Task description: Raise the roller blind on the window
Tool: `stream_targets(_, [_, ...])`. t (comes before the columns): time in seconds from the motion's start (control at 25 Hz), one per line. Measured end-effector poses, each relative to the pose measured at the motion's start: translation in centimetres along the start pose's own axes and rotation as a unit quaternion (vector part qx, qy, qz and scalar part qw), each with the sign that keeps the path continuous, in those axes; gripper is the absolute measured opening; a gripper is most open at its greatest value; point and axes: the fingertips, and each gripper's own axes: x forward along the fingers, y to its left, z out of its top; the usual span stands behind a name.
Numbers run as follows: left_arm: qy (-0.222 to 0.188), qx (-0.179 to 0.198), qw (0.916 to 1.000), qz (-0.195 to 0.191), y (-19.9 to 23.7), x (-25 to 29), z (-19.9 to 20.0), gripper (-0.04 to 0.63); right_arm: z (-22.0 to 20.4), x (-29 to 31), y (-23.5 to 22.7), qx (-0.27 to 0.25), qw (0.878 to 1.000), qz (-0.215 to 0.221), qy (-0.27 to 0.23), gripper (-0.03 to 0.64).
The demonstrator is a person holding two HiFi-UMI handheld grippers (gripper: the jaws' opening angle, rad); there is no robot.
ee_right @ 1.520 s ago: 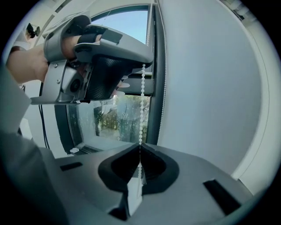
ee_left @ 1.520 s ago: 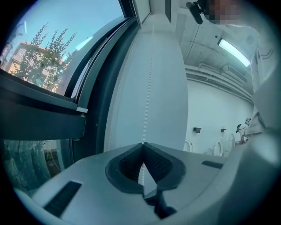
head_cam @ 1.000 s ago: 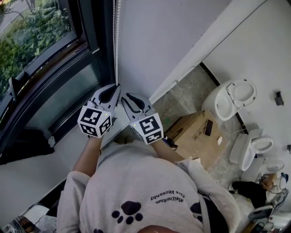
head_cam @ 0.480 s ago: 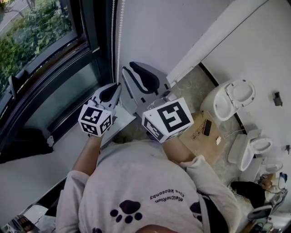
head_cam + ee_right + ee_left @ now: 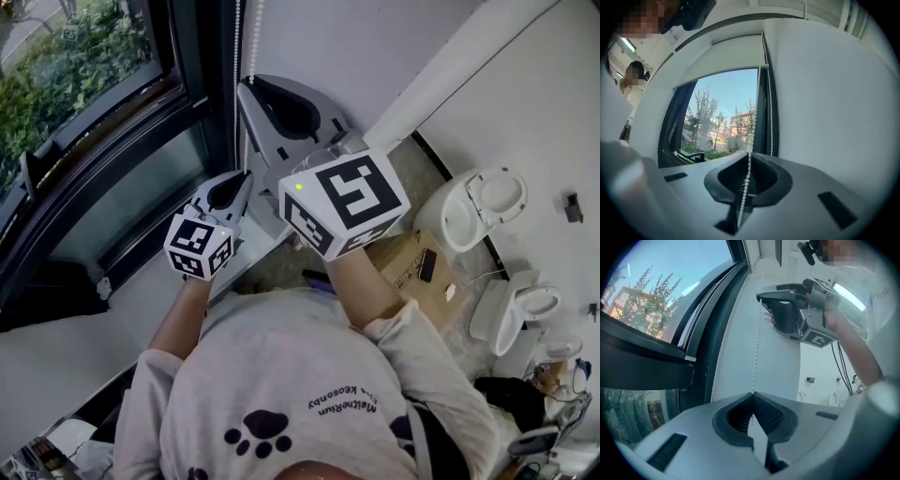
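White bead chain (image 5: 236,94) hangs beside the window frame. Right gripper (image 5: 244,86) was level with left gripper (image 5: 245,175) a second ago and now sits well above it. Both are clamped on the chain. Left hasn't moved. Roller blind (image 5: 717,58) covers the window top. Cardboard box (image 5: 398,270) is closed, with a dark flat item (image 5: 427,265) on its lid.

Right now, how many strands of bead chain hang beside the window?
2. One strand passes between the fingers of the right gripper and left gripper; the other strand hangs free beside the window frame. No others show.
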Motion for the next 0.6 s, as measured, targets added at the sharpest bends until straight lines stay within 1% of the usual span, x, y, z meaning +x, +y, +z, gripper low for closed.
stream_targets(0.12, [-0.001, -0.001, 1.0, 0.001, 0.1, 0.0, 0.0, 0.009, -0.1, 0.2, -0.1, -0.008, 1.0, -0.007, 0.0, 0.012])
stream_targets(0.32, [0.001, 0.002, 1.0, 0.0, 0.2, 0.2, -0.3, 0.008, -0.4, -0.1, -0.2, -0.005, 1.0, -0.01, -0.01, 0.009])
stream_targets(0.48, [0.025, -0.005, 0.9997, -0.002, 0.2, 0.3, -2.7, 0.009, -2.9, 0.0, 0.1, 0.004, 1.0, -0.007, 0.014, 0.009])
stream_targets(0.6, [0.036, -0.01, 0.9993, 0.005, 0.4, 0.0, -4.9, 0.009, -5.0, -0.2, 0.3, 0.012, 0.999, -0.008, 0.033, 0.009])
